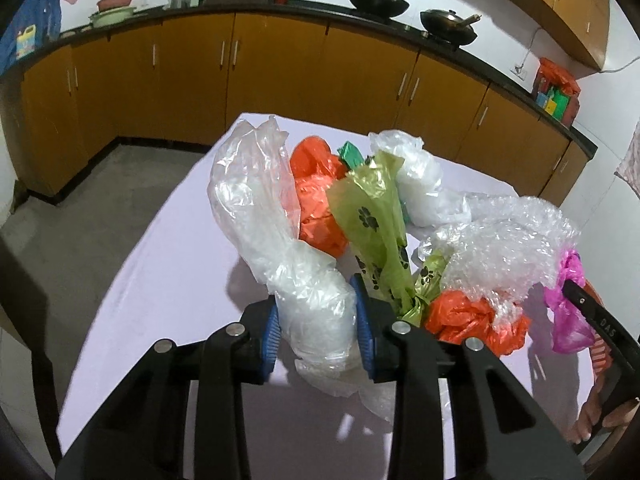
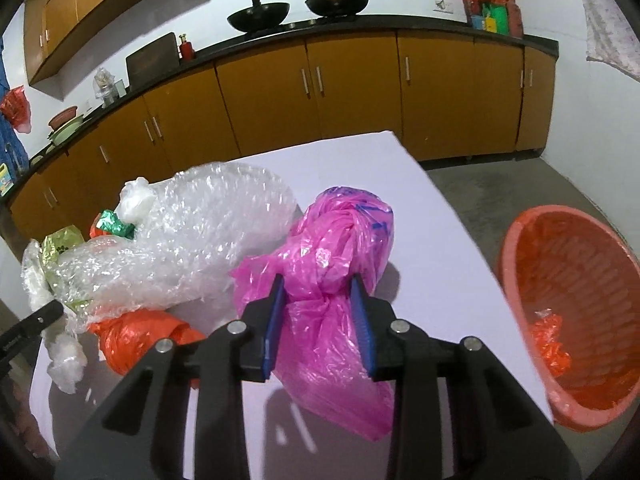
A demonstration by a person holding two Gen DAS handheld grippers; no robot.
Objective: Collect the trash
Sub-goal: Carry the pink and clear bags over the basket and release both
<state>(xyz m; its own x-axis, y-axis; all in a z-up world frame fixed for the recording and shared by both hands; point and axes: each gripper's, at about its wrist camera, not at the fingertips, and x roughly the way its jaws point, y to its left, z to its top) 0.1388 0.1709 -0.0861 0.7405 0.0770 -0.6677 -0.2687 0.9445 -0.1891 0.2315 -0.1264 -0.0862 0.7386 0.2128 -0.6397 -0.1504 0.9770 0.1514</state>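
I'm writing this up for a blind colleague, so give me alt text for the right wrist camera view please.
The right gripper pinches a knotted pink plastic bag over a white table. To its left lie bubble wrap and an orange bag; at right, beside the table, stands an orange basket with an orange scrap inside.

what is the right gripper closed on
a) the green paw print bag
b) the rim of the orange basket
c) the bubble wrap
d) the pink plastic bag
d: in the right wrist view the right gripper has its blue fingers pressed on both sides of the pink plastic bag, while the bubble wrap lies to the left and the orange basket sits apart, off the table's right edge.
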